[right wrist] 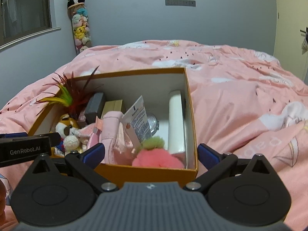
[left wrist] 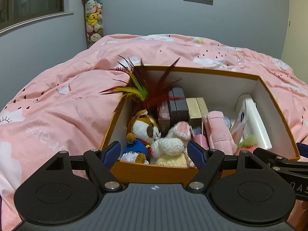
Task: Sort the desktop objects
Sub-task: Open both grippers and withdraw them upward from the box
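An orange box (left wrist: 154, 170) (right wrist: 150, 172) with white inner walls sits on the pink bed. It holds a plush dog (left wrist: 143, 129) (right wrist: 66, 128), a white knitted toy (left wrist: 169, 144), a feather toy (left wrist: 138, 90) (right wrist: 65, 96), small upright boxes (left wrist: 178, 104) (right wrist: 95, 104), a pink cloth (left wrist: 219, 129) (right wrist: 111, 132), a tube (right wrist: 137, 122), a white case (left wrist: 256, 123) (right wrist: 176, 119) and a pink fluffy strawberry (right wrist: 156, 156). My left gripper (left wrist: 154, 152) is open at the box's near left end, with nothing between its fingers. Open too, my right gripper (right wrist: 151, 154) spans the near right end.
The pink patterned duvet (left wrist: 57, 105) (right wrist: 240, 105) surrounds the box on all sides. A tall clear tube of plush toys (left wrist: 94, 17) (right wrist: 80, 30) stands against the grey wall. A window (left wrist: 30, 0) is at the left. A door (right wrist: 288, 19) is at the far right.
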